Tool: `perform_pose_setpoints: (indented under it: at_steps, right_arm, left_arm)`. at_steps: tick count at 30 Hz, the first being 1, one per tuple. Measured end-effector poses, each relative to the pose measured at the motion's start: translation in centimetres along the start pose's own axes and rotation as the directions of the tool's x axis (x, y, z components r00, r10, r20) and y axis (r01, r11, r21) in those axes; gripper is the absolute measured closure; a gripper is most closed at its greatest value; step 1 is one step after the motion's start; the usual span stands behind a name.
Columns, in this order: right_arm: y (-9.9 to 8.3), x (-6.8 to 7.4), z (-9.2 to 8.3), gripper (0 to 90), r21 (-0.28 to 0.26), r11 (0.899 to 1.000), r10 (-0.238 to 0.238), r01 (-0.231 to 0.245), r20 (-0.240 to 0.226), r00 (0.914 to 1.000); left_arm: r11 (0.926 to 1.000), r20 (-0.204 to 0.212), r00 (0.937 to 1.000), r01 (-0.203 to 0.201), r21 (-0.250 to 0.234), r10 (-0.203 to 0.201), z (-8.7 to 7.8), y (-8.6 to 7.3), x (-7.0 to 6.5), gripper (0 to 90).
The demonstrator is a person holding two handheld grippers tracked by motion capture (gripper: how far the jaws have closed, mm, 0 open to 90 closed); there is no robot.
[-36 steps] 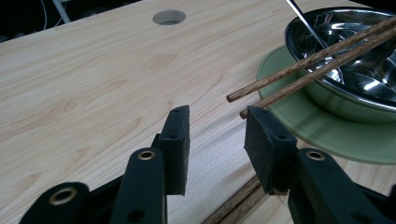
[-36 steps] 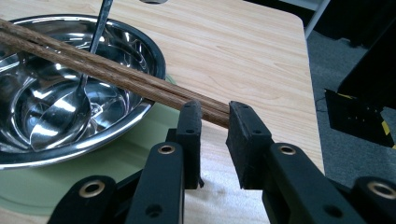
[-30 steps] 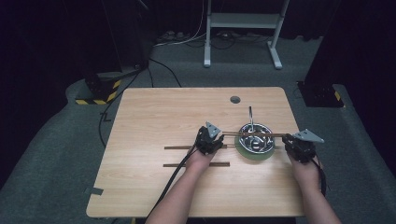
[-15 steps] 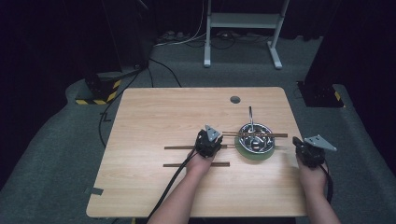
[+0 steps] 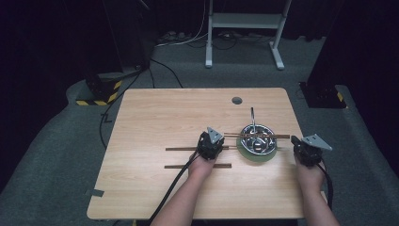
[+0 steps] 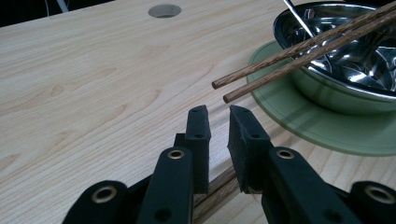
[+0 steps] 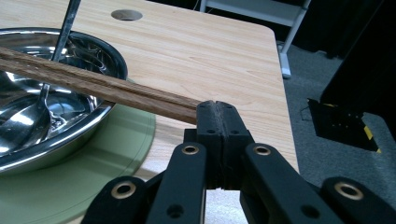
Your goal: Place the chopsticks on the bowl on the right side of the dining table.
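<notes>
A steel bowl stands on a green plate at the table's right. A spoon leans in it. Two wooden chopsticks lie across its rim. My left gripper has just been closing, and its jaws now pinch a chopstick lying on the wood. Right of the bowl, my right gripper is shut with nothing between its pads, just in front of the near ends of the pair on the bowl.
Another chopstick lies nearer the front edge, beside the left hand. A round hole is cut in the far part of the table. The table's right edge runs just past my right gripper.
My right gripper has drawn back from the bowl's right rim, a little rightward and toward the near edge. The left hand has kept its place over the chopstick.
</notes>
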State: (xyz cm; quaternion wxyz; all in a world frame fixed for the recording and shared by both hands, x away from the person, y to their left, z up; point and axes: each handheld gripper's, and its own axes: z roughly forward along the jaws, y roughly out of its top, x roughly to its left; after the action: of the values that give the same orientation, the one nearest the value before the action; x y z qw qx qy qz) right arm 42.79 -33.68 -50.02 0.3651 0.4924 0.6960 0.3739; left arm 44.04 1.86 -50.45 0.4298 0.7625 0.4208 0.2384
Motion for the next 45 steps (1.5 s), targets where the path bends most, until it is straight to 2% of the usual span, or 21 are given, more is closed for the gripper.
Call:
perform_pose_setpoints:
  at_steps: [10,18,19,20,22,27,30,40,45]
  right_arm:
    - [-0.3,-0.17,0.35,88.5,0.021,1.0,0.009,-0.008,-0.018,0.9998]
    - [-0.24,-0.17,0.6,87.5,0.023,1.0,0.002,-0.001,-0.016,0.9999]
    - [-0.24,-0.14,0.6,87.3,0.027,1.0,0.008,-0.008,-0.015,0.9999]
    - [-0.23,-0.16,0.62,87.1,0.028,1.0,0.011,-0.01,-0.013,0.9999]
    - [-0.25,-0.28,0.67,86.9,0.024,1.0,0.0,0.001,-0.014,0.9999]
    - [-0.25,-0.29,0.66,86.5,0.024,1.0,0.008,-0.008,-0.011,0.9999]
    - [-0.24,-0.3,0.66,86.4,0.024,1.0,0.011,-0.01,-0.01,0.9999]
    - [-0.26,-0.39,0.64,86.3,0.024,1.0,0.009,-0.009,-0.011,0.9999]
    - [-0.27,-0.4,0.66,86.2,0.023,1.0,0.008,-0.008,-0.011,0.9999]
  left_arm:
    - [0.9999,0.009,1.0,-0.003,-0.016,0.003,0.22,0.23,-0.73,82.5]
    - [0.9999,0.005,1.0,-0.001,-0.013,0.001,0.34,0.22,-0.53,82.6]
    - [0.9999,0.006,0.9999,0.01,-0.013,-0.01,0.39,0.2,-0.58,82.5]
    - [1.0,0.006,1.0,-0.002,-0.006,0.002,0.39,0.23,-0.49,82.5]
    - [1.0,0.005,1.0,0.0,-0.002,0.0,0.43,0.21,-0.5,82.5]
    - [1.0,0.007,0.9999,0.009,-0.004,-0.009,0.62,0.18,-0.45,82.6]
    - [1.0,0.009,1.0,0.001,0.0,-0.001,0.71,0.24,-0.37,82.8]
    - [0.9998,0.002,0.9998,0.021,0.002,-0.021,0.97,0.51,-0.4,82.9]
    - [0.9999,0.0,0.9999,0.015,0.006,-0.015,0.97,0.52,-0.32,82.9]
